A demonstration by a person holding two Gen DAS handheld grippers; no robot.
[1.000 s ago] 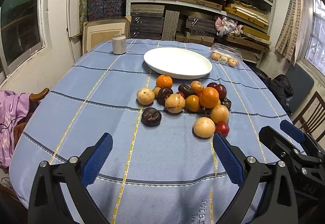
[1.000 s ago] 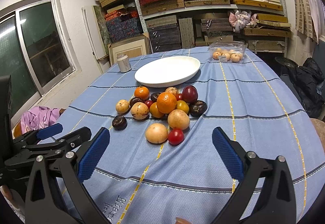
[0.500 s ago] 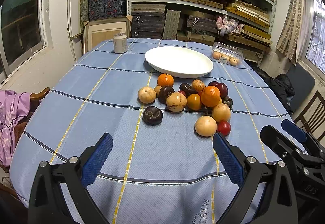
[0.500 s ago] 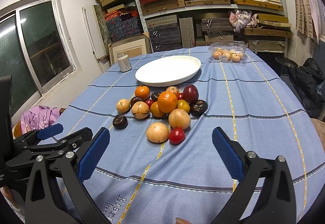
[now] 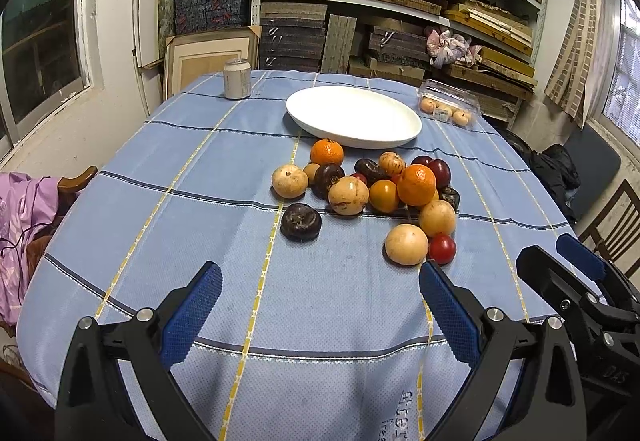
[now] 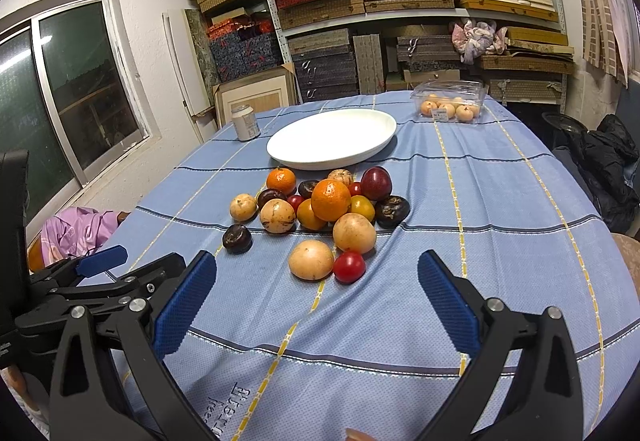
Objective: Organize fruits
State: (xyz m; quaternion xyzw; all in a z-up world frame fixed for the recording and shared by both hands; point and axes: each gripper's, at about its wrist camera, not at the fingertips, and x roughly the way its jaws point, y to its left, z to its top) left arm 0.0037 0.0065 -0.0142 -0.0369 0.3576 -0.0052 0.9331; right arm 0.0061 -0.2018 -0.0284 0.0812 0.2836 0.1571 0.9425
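Note:
A pile of mixed fruit lies mid-table on the blue cloth: oranges (image 5: 416, 184) (image 6: 330, 199), tan round fruits (image 5: 406, 243) (image 6: 311, 259), a small red tomato (image 5: 441, 248) (image 6: 349, 266), dark purple fruits (image 5: 301, 221) (image 6: 237, 238). An empty white plate (image 5: 353, 116) (image 6: 332, 139) sits just behind the pile. My left gripper (image 5: 320, 293) is open and empty, short of the pile. My right gripper (image 6: 317, 289) is open and empty, just short of the tan fruit and tomato. Each gripper shows at the edge of the other's view.
A drink can (image 5: 237, 78) (image 6: 245, 122) stands at the far left of the table. A clear plastic box of small fruit (image 5: 449, 106) (image 6: 449, 106) sits far right. Shelves of boxes fill the back wall. A chair (image 5: 612, 229) stands at the right.
Both grippers have edged slightly forward toward the fruit pile; jaws stay open. The fruit has not moved.

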